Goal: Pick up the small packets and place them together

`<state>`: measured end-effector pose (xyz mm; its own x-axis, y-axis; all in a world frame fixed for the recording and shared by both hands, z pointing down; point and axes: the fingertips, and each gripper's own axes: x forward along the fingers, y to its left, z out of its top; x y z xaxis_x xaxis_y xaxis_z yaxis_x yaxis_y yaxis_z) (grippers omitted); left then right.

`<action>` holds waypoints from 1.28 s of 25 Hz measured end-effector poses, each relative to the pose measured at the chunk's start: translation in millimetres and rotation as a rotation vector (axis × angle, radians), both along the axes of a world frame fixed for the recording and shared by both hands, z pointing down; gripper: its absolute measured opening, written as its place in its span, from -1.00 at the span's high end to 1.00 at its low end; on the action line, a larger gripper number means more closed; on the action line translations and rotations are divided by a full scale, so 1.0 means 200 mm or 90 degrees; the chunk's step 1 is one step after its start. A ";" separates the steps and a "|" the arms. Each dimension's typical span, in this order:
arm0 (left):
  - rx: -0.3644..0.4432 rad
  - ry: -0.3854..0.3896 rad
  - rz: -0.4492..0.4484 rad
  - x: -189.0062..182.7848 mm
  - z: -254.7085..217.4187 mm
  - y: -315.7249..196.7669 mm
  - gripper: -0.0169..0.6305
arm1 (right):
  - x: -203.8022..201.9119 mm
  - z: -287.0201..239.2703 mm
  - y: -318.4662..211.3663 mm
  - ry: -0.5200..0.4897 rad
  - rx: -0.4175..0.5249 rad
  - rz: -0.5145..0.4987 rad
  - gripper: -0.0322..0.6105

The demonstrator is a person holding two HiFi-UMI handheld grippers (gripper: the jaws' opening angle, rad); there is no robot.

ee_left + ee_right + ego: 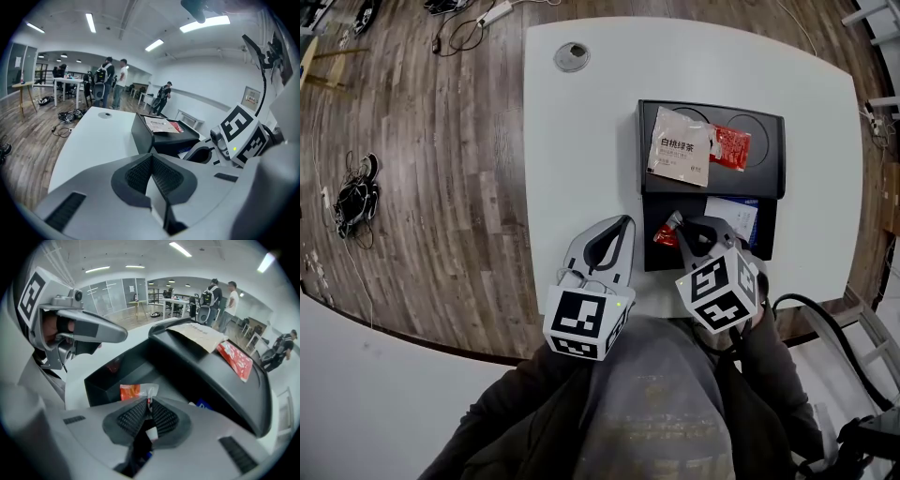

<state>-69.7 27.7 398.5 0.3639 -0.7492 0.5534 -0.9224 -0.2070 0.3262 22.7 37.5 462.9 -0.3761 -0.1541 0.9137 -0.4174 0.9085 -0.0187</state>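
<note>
Right gripper [149,403] is pinching a small red sachet [132,391] by its clear edge — a white packet [680,148] and a red packet [730,145] are lying beyond its tips; left gripper [151,164], alongside, is hanging clenched, empty.

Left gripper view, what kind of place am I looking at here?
Probably an open-plan office or lab. It has long ceiling strip lights, white desks on a wood-look floor, and people with backpacks standing in the background.
</note>
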 end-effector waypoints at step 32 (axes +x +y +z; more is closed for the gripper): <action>0.070 0.015 0.024 0.17 -0.21 -0.10 0.94 | 0.20 -0.64 -0.35 -0.102 0.165 0.118 0.79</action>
<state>-34.8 7.2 357.0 0.4050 -0.7901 0.4602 -0.9056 -0.2771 0.3211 62.1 -33.2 335.0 -0.4554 -0.4519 0.7671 -0.5859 0.8009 0.1239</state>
